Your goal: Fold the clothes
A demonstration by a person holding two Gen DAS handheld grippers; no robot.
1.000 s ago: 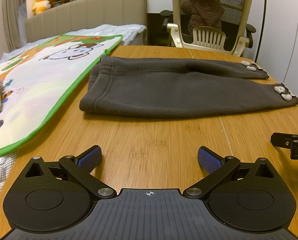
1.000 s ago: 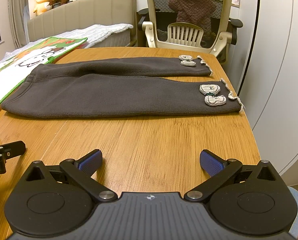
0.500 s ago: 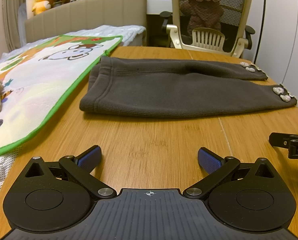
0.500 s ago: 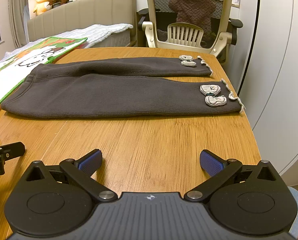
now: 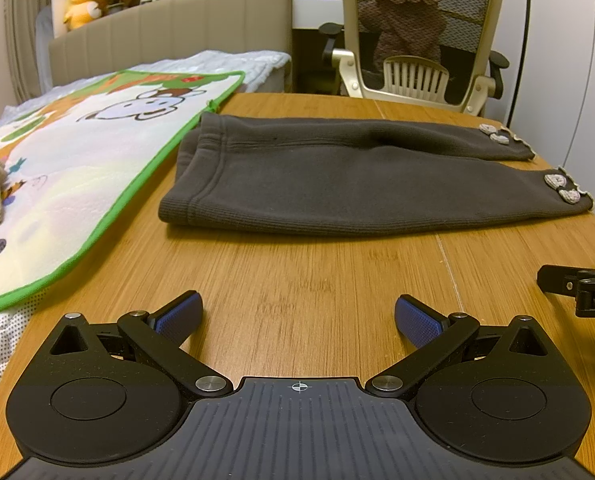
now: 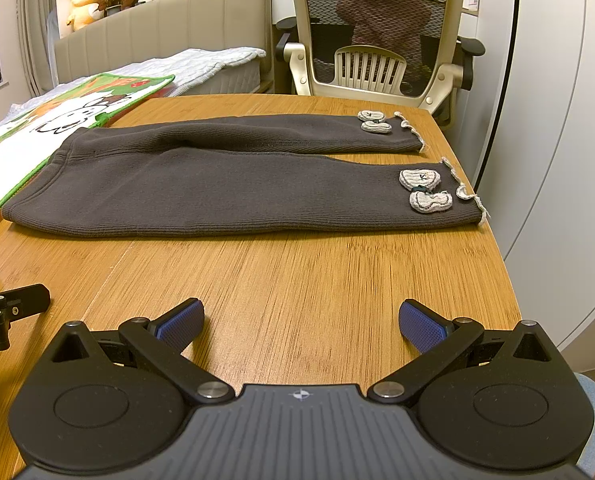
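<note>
Left gripper: your left gripper [image 5: 297, 316] hangs low over the bare wooden table [image 5: 317, 276], its blue-padded fingers [image 5: 179, 314] spread wide apart with nothing between them.
Right gripper: your right gripper [image 6: 301, 318] sits the same way, pads well apart and holding nothing, over bare wood near the table's right edge.
Each seen from the other: the right gripper's dark tip shows at the right border of the left view; the left one's tip shows at the left border of the right view.
Change since a second ago: almost none. Both grippers keep their spread and their place; in the left view the trousers sit a touch lower and the other gripper's tip a shade further right.
Trousers: the dark grey trousers [image 6: 217, 184] lie flat across the table ahead of both grippers, well apart from them, waistband [image 5: 201, 168] to the left, both legs running right.
Cuffs: pale patches [image 6: 425, 190] sit near the hems at the table's right edge.
Blanket: a green-edged cartoon blanket [image 5: 77, 176] lies just left of the waistband.
Beyond: an office chair [image 6: 377, 28] stands behind the table.
</note>
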